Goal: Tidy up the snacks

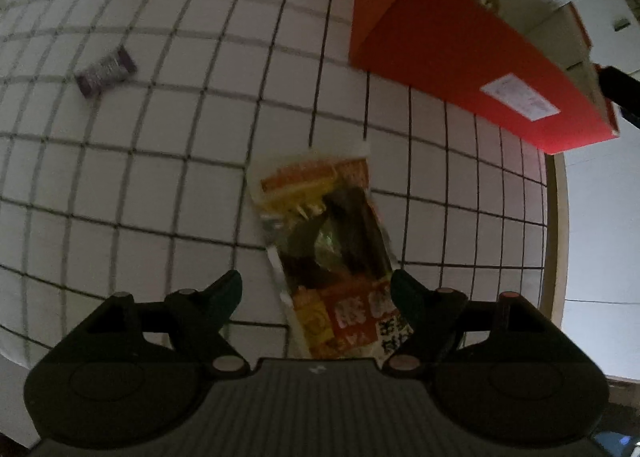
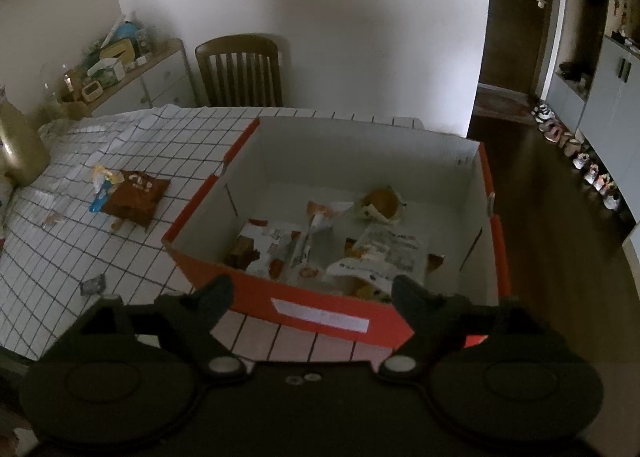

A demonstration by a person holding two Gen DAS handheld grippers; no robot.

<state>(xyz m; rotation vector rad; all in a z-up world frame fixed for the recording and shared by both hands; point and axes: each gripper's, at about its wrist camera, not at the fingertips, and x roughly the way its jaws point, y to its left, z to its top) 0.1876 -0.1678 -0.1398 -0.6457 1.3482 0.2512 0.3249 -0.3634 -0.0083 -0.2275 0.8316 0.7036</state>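
Note:
My left gripper (image 1: 316, 289) is open, its jaws spread wide just above an orange and yellow snack packet (image 1: 332, 249) that lies flat on the checked tablecloth (image 1: 160, 177). The orange box (image 1: 460, 57) stands beyond it to the right. My right gripper (image 2: 312, 293) is open and empty, hovering at the near wall of the same orange box (image 2: 320, 313). Inside the box lie several snack packets (image 2: 376, 253). A small dark purple snack bar (image 1: 106, 71) lies to the left on the cloth; it also shows in the right wrist view (image 2: 93, 284).
A brown snack bag (image 2: 134, 197) and a blue packet (image 2: 100, 197) lie on the cloth left of the box. A wooden chair (image 2: 240, 69) stands behind the table. A beige bottle (image 2: 16, 141) stands at the far left. The table edge (image 1: 558, 237) runs right of the packet.

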